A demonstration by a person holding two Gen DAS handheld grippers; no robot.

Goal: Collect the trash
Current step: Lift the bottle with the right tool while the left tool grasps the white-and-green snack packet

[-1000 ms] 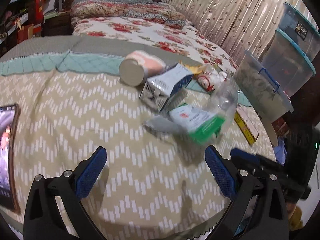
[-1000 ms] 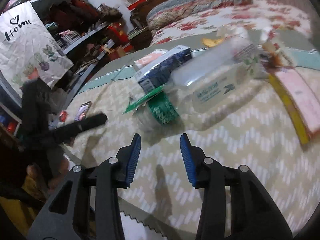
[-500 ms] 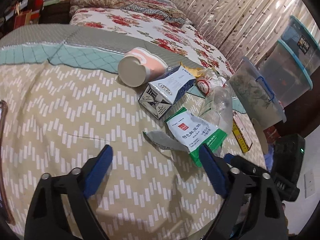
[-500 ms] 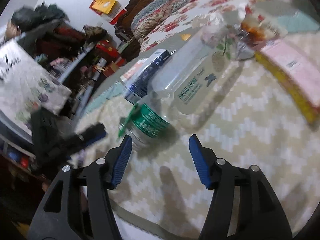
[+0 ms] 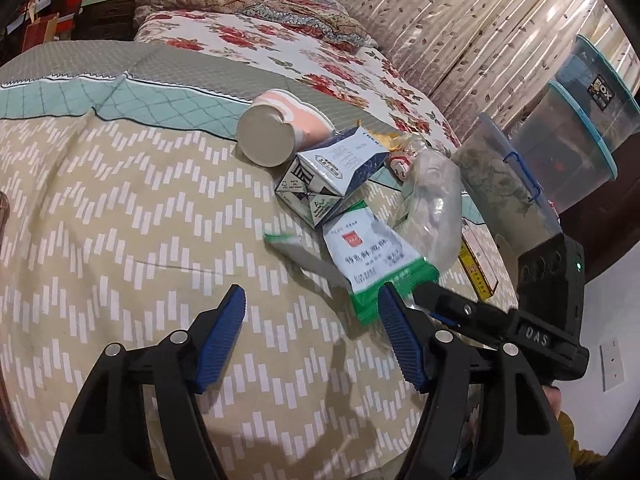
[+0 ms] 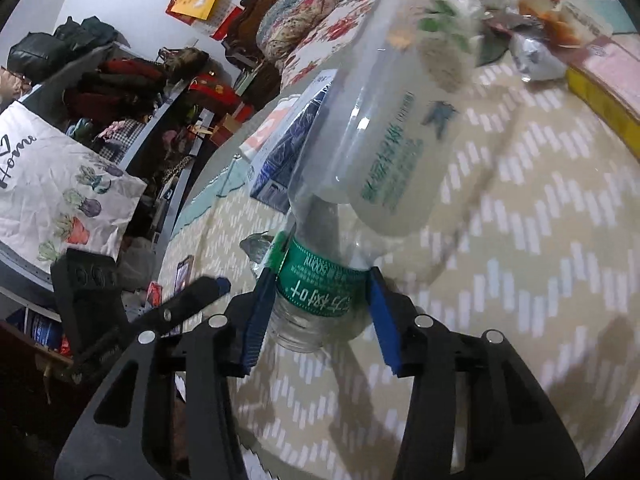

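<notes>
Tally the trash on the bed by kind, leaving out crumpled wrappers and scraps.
Plastic bottles: 2, the green-label bottle and the cloudy bottle
Paper cup: 1
Carton: 1
Green-white pouch: 1
Yellow flat box: 1
Total: 6

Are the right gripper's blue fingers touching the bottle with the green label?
Touching. The right wrist view shows both fingers of the right gripper pressed against the green-labelled plastic bottle, no gap.
</notes>
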